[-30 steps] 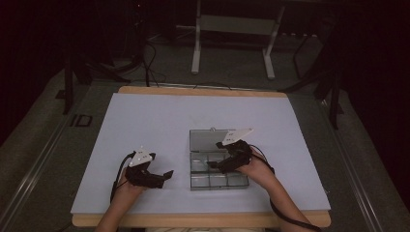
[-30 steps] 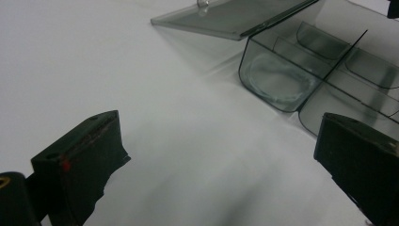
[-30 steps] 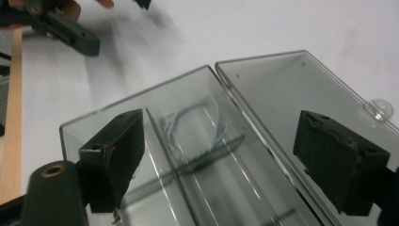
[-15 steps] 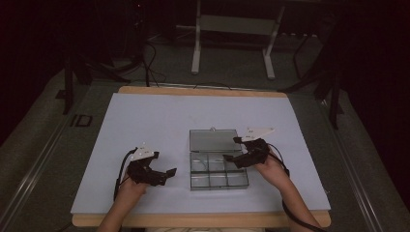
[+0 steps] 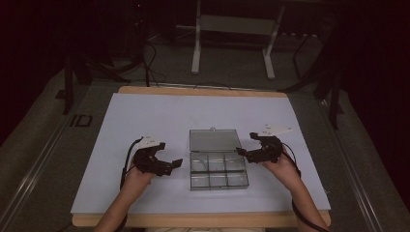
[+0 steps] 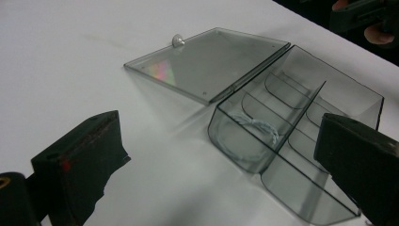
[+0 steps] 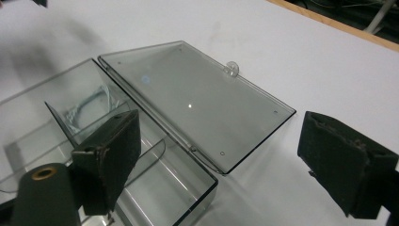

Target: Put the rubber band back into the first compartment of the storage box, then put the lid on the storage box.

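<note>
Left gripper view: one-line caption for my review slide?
Open left gripper faces a clear compartment box, lid flat, coiled cord inside.

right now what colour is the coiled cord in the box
White or pale grey coiled cord, clearest in the left gripper view.

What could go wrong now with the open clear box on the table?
The lid lies flat open beside the clear box; a passing right gripper might knock it. The thin coiled wire in one corner compartment looks hard to pinch with wide jaws. The left gripper, open, might push the light box.
</note>
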`<act>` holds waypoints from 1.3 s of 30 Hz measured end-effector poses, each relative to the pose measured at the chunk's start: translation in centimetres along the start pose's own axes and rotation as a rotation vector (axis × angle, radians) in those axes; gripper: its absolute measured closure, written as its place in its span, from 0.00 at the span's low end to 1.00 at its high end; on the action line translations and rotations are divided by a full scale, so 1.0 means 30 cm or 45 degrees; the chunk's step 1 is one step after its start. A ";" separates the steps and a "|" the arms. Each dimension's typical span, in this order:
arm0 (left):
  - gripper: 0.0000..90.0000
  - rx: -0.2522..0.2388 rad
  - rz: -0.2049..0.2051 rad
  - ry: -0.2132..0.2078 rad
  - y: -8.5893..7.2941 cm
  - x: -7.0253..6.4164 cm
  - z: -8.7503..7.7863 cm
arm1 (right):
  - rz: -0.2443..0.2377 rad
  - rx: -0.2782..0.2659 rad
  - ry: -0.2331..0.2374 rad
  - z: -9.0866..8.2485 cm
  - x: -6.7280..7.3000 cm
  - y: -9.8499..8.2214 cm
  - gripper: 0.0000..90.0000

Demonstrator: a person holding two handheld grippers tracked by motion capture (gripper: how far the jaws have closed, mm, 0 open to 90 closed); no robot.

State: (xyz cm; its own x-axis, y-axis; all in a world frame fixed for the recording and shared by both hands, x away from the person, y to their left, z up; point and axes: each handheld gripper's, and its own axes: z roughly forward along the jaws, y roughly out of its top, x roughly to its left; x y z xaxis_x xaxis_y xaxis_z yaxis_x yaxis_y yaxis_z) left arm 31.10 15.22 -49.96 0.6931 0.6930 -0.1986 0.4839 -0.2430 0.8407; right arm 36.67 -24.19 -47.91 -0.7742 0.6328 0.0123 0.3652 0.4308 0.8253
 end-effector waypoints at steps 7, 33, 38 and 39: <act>0.03 0.019 -0.017 -0.026 0.049 0.013 0.046 | 0.078 -0.013 0.015 -0.011 -0.036 -0.015 0.16; 0.03 0.028 -0.095 -0.021 0.176 0.052 0.203 | 0.337 0.042 -0.044 0.020 -0.149 -0.021 0.32; 0.03 0.086 -0.122 -0.033 0.191 0.063 0.250 | 0.327 0.097 -0.047 0.057 -0.151 -0.008 0.31; 0.03 0.098 -0.134 -0.032 0.195 0.068 0.259 | 0.325 0.099 -0.049 0.065 -0.151 -0.002 0.31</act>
State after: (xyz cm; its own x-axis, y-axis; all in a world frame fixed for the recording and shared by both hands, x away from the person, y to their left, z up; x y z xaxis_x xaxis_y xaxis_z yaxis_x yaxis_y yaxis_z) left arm 39.50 9.93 -49.35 0.6489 0.7004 -0.2973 0.5936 -0.2215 0.7737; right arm 41.15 -25.83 -49.11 -0.6324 0.7505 0.1919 0.5859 0.3013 0.7523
